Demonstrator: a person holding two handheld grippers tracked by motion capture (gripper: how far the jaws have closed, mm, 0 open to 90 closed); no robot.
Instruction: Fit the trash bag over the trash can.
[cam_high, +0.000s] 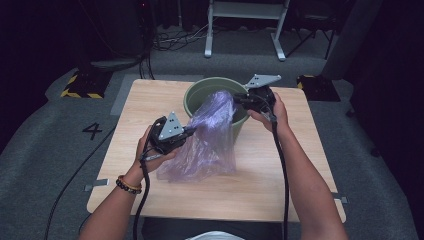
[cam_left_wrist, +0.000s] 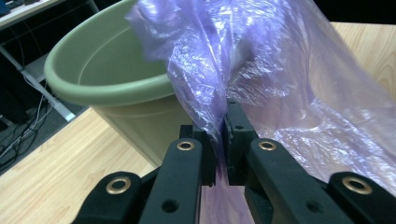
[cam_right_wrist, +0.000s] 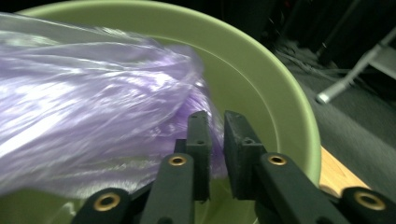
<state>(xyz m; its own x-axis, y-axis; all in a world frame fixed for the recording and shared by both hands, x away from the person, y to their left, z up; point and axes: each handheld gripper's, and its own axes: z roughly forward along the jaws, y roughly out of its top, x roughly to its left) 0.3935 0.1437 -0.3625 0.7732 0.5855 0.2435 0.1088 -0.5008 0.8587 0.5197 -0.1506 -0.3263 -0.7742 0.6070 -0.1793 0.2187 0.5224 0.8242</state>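
Note:
A thin purple plastic bag (cam_high: 212, 135) hangs stretched between my two grippers, its lower part resting on the wooden table (cam_high: 145, 105). My left gripper (cam_high: 191, 129) is shut on one edge of the bag (cam_left_wrist: 280, 84), the film pinched between its jaws (cam_left_wrist: 223, 126). My right gripper (cam_high: 237, 98) sits over the green round bin (cam_high: 200, 87) behind the bag. Its jaws (cam_right_wrist: 215, 123) stand close together with the bag's film (cam_right_wrist: 93, 116) caught between them, above the bin's inside (cam_right_wrist: 280, 93). The bin's rim (cam_left_wrist: 93, 79) rises just behind the left gripper's jaws.
The bin stands at the table's far middle. Beyond the table are grey carpet, a white desk frame (cam_high: 245, 30), cables on the floor and a black-and-yellow striped base (cam_high: 80, 85). A strip of tape (cam_high: 96, 185) marks the table's left edge.

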